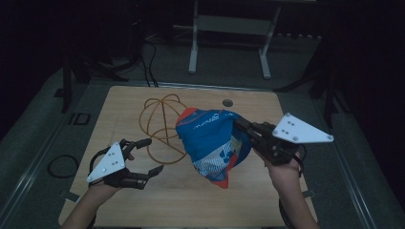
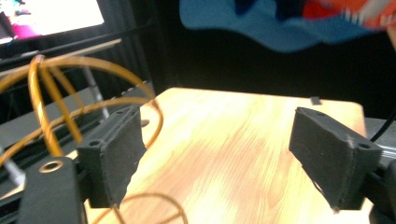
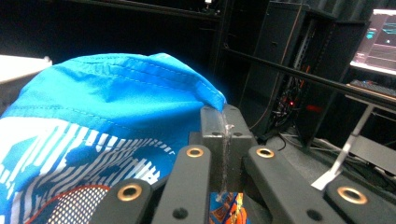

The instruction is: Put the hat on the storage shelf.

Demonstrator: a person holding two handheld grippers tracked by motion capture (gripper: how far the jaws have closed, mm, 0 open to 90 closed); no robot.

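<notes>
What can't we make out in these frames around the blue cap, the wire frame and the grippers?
- Blue, white and orange printed cloth cap: its white lettering is too small and dim to read in the high view; the top edge crops it in the left gripper view.
- Orange wire frame: its right side is hidden behind the cap in the high view.
- Right gripper: shut on the cap's edge; the pads' contact is hidden by the jaws.
- Left gripper: open, nothing between the pads.

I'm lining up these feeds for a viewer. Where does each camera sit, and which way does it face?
High view: above the person's side, facing forward and down on the wooden table; both forearms, left tongs.
Left gripper view: on the left tongs, open, facing across the table.
Right gripper view: on the right tongs, shut on the blue printed fabric bag.
Shared: bag, orange wire frame.
</notes>
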